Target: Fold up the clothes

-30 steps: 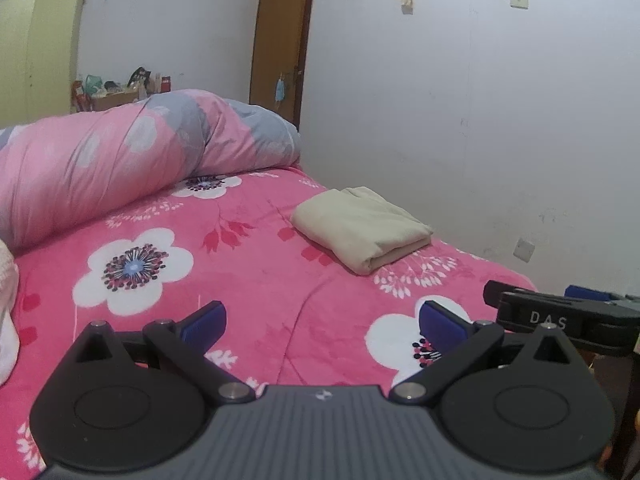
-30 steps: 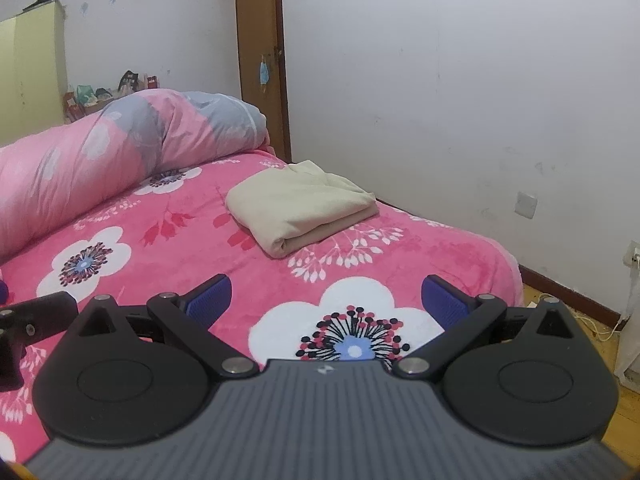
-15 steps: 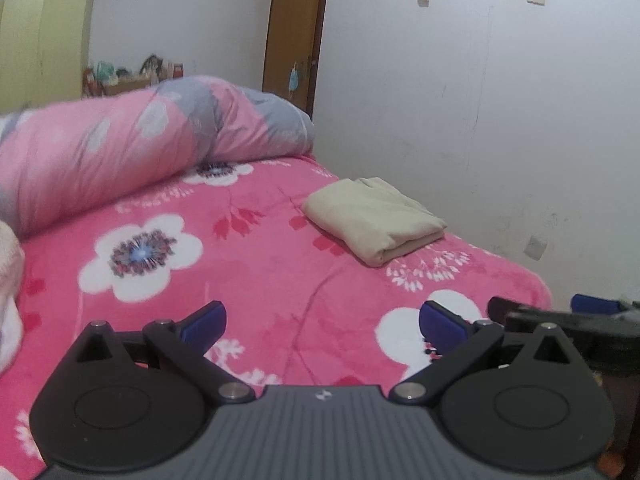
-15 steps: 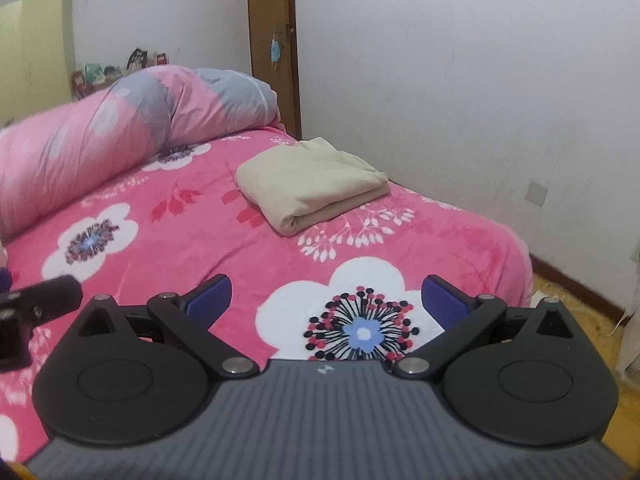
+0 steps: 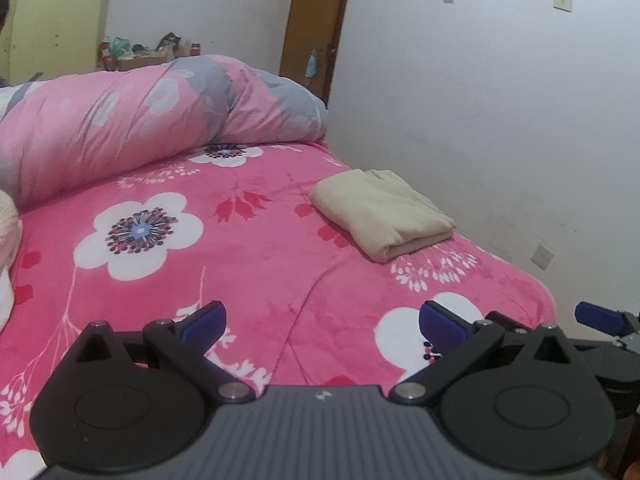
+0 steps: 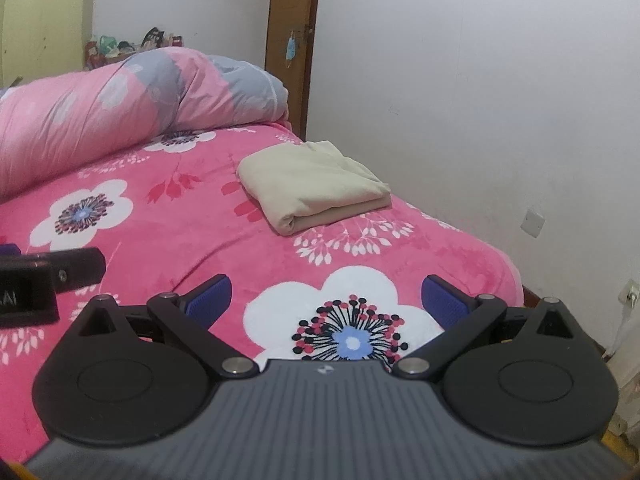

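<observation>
Both grippers empty: left gripper (image 5: pixel 322 318) and right gripper (image 6: pixel 326 294) each have fingers spread wide, nothing between them, hovering over the near end of the bed (image 6: pixel 168 216). Only garment clearly in view is the beige folded cloth (image 6: pixel 312 186), lying on the pink floral blanket on the wall side of the bed, roughly mid-length, well apart from both grippers. It looks done already: flat stack, fold edge facing the cameras, top layers slightly offset at the far corner. My read: this piece is finished and the step in hand is going for the next item or tidying this one. If tidying, come in low from the near fold edge, pinch all layers together, don't drag, since plush blanket will likely grab the fabric and skew the stack. A pale pink-white fabric (image 5: pixel 8 240) sits at the far left edge of the left view, away from the beige cloth; could be the next garment, can't tell. The rolled pink-grey duvet (image 5: pixel 140 120) lies across the head of the bed beyond the cloth, not in the way. Wall (image 6: pixel 480 100) runs close beside the cloth, so little room for approach from that side. Brown door (image 5: pixel 316 28) behind the duvet, irrelevant.
</observation>
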A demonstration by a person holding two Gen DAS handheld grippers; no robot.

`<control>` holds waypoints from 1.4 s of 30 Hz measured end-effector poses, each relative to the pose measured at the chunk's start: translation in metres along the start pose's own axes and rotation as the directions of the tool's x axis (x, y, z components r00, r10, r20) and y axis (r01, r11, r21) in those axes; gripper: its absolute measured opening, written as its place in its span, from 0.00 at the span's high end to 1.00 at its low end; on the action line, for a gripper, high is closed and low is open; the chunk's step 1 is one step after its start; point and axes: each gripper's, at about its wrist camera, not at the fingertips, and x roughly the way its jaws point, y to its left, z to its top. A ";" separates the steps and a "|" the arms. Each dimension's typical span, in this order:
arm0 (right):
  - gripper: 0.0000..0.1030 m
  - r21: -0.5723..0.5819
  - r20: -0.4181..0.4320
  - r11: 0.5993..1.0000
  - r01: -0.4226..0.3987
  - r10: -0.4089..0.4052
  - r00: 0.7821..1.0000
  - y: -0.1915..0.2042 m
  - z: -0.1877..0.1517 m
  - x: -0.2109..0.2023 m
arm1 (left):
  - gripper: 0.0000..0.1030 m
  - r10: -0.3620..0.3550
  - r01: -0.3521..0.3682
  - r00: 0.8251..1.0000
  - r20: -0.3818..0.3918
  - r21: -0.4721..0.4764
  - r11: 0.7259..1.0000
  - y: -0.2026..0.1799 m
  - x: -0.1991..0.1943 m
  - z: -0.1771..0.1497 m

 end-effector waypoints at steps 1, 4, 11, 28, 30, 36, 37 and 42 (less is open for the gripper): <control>0.01 -0.001 -0.003 1.000 -0.006 0.006 1.000 0.000 0.000 0.002 | 0.00 0.011 -0.011 1.000 0.003 0.003 1.000 -0.001 0.001 0.000; 0.01 -0.008 -0.010 1.000 -0.026 0.026 1.000 0.001 0.002 0.007 | 0.00 0.036 -0.036 0.999 0.012 0.012 0.999 -0.003 0.003 0.002; 0.01 -0.015 -0.009 0.999 -0.046 0.046 0.999 0.002 0.004 0.014 | 0.00 0.049 -0.050 0.999 0.015 0.020 0.999 -0.006 0.009 0.002; 0.01 0.044 -0.023 0.999 -0.019 0.020 1.000 -0.009 0.002 0.014 | 0.00 0.068 -0.072 0.996 0.059 0.057 0.996 -0.015 0.007 0.002; 0.01 0.041 -0.018 0.999 -0.011 0.012 1.000 -0.011 0.002 0.012 | 0.00 0.062 -0.066 0.996 0.061 0.061 0.996 -0.018 0.006 0.001; 0.01 0.045 -0.018 0.999 0.005 -0.004 1.000 -0.016 -0.001 0.008 | 0.00 0.041 -0.045 0.998 0.055 0.074 0.996 -0.026 0.006 0.001; 0.01 0.048 -0.018 0.999 0.007 -0.006 1.000 -0.017 -0.002 0.008 | 0.00 0.036 -0.040 0.998 0.052 0.074 0.996 -0.026 0.007 0.001; 0.01 0.064 -0.024 0.998 0.017 -0.016 1.000 -0.023 -0.003 0.008 | 0.00 0.032 -0.034 0.999 0.040 0.061 0.998 -0.026 0.008 0.000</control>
